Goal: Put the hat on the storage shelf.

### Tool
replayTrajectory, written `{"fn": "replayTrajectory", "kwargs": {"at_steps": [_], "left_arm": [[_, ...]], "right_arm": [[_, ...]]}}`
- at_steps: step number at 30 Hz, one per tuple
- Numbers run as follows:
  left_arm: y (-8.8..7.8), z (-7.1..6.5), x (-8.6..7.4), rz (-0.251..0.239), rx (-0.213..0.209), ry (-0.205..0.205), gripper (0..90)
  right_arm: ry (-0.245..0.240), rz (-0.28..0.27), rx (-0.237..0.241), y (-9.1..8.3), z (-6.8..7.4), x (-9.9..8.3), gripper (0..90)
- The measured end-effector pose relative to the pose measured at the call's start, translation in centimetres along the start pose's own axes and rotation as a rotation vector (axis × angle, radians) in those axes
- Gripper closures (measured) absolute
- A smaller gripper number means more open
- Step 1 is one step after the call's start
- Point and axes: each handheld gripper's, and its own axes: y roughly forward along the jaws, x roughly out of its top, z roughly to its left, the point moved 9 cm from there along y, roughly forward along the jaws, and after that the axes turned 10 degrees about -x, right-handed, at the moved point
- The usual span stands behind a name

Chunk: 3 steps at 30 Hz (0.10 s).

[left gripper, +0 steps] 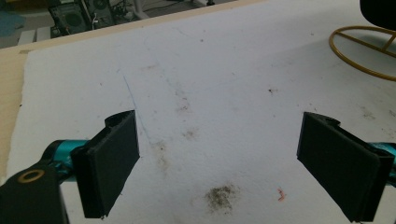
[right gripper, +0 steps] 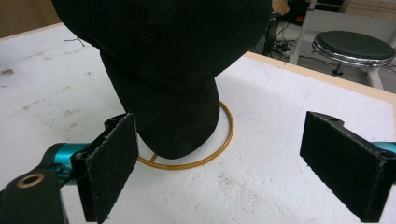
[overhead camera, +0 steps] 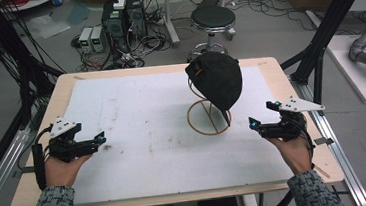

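Hanging on a gold wire stand (overhead camera: pixel 208 117), the black cap (overhead camera: pixel 217 79) sits toward the far right of the white mat (overhead camera: pixel 139 137), its brim pointing down over the stand's ring. Your right gripper (overhead camera: pixel 262 125) hovers just right of the stand, jaws spread wide and aimed at the cap, touching nothing. Your left gripper (overhead camera: pixel 94 141) hangs well left of the stand, jaws also wide, empty

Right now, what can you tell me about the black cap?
The cap is black, of a fine mesh-like fabric, and hangs on a gold wire stand with a ring base on the white mat. Its brim points down toward the ring. Both grippers are apart from it; only the stand touches it.
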Motion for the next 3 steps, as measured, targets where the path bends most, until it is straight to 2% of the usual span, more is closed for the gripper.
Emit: {"fn": "replayTrajectory", "kwargs": {"at_steps": [3], "left_arm": [[-0.01,0.01,0.03,-0.002,0.0,-0.001,13.1]], "right_arm": [[-0.001,-0.002,-0.001,-0.03,0.01,0.01,11.5]]}}
